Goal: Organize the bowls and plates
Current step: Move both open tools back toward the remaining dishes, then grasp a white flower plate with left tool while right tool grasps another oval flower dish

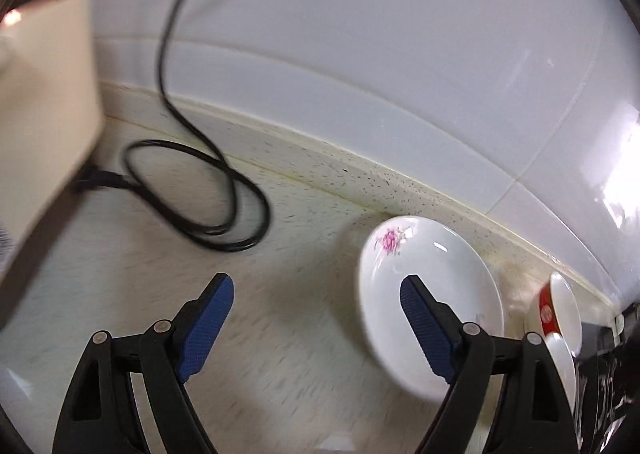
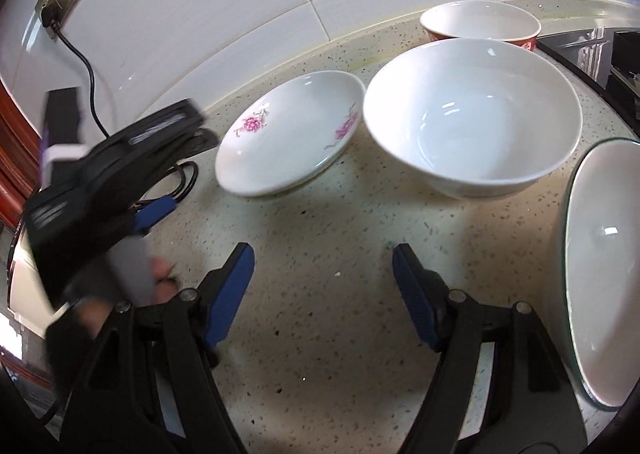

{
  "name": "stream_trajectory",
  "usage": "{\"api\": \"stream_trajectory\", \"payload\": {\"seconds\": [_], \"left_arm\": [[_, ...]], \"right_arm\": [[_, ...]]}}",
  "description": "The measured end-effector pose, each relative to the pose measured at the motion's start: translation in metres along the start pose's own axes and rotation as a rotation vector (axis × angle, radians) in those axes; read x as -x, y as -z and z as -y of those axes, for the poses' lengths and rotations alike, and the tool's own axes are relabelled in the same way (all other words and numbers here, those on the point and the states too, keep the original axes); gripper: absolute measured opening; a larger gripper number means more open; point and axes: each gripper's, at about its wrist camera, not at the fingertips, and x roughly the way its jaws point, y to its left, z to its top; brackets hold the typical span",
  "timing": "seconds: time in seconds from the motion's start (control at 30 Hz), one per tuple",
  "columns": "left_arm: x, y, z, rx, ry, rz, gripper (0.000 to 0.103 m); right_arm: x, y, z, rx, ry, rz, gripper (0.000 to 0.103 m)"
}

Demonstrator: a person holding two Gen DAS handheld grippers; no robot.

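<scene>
A white plate with pink flowers lies on the speckled counter by the wall; it also shows in the left wrist view. To its right stands a large white bowl, and behind that a red-sided bowl. A green-rimmed white plate lies at the right edge. My right gripper is open and empty above bare counter in front of the dishes. My left gripper is open and empty, its right finger in front of the flowered plate. It shows as a blurred black shape in the right wrist view.
A black cable lies looped on the counter left of the flowered plate and runs up to a wall socket. A beige appliance stands at the far left. A dark stovetop edge lies at the far right.
</scene>
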Motion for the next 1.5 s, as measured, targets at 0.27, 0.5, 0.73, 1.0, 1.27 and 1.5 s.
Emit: {"api": "stream_trajectory", "payload": {"seconds": [0.27, 0.5, 0.73, 1.0, 1.27, 1.5], "left_arm": [[-0.041, -0.003, 0.031, -0.075, 0.056, -0.035, 0.05], [-0.025, 0.012, 0.021, -0.076, 0.105, -0.062, 0.009], [0.026, 0.05, -0.018, -0.032, 0.044, -0.1, 0.01], [0.066, 0.072, -0.052, 0.028, 0.016, -0.08, 0.019], [0.059, 0.078, -0.051, 0.008, 0.057, -0.064, 0.041], [0.066, 0.081, -0.046, -0.022, -0.031, -0.027, 0.018]], "right_arm": [[0.003, 0.0, 0.0, -0.012, 0.007, 0.01, 0.071], [0.008, 0.001, -0.013, 0.027, -0.035, 0.048, 0.071], [0.005, 0.004, -0.016, 0.017, -0.067, 0.02, 0.071], [-0.009, 0.009, -0.027, 0.059, -0.093, -0.024, 0.071], [-0.024, 0.007, -0.034, 0.123, -0.11, -0.076, 0.053], [-0.027, 0.004, -0.018, 0.05, -0.184, -0.108, 0.023]]}}
